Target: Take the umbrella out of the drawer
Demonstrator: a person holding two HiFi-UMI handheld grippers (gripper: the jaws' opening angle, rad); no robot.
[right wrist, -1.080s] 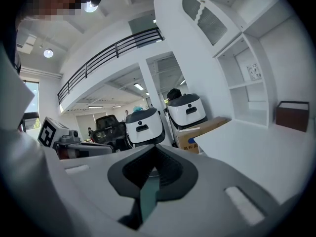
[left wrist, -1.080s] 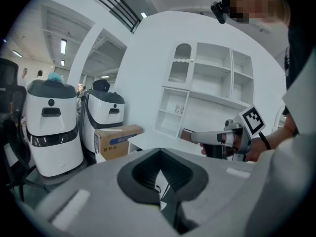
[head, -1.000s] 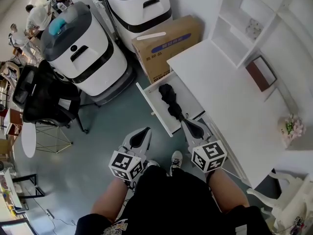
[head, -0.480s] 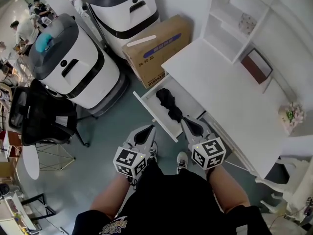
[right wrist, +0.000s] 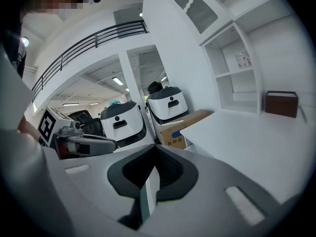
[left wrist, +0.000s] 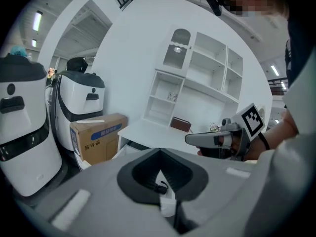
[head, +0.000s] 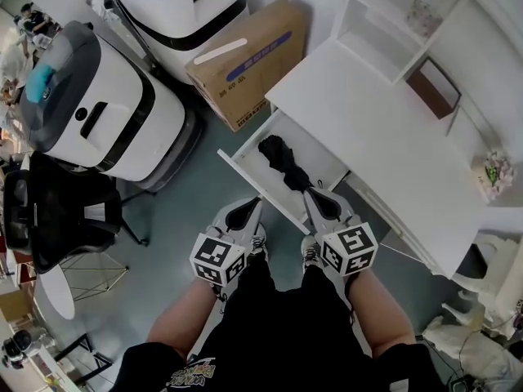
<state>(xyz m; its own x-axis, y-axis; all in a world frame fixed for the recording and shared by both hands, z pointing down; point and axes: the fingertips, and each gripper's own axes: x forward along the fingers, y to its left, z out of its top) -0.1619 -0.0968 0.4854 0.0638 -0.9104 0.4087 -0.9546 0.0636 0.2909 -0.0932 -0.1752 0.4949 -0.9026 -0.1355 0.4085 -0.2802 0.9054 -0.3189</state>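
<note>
I see the folded black umbrella (head: 282, 162) lying in the open white drawer (head: 245, 178). Its long axis runs roughly parallel to the drawer's front edge, about midway between that edge and the edge of the white desk (head: 384, 137). Its bulky, bunched end points toward the drawer's far side edge, the one nearest the cardboard box (head: 245, 64). Its slim end points back toward me, along the drawer's near side. The left gripper (head: 258, 202) has its jaws closed with nothing between the pads, and its tip sits over the drawer's front edge. The right gripper (head: 311, 194) is also closed and empty, with its tip just beside the umbrella's slim end. Compared with a second ago, both grippers have pushed forward and dropped. The left one then stood clear of the drawer's front edge and now reaches it. The umbrella has not shifted in the drawer.
</note>
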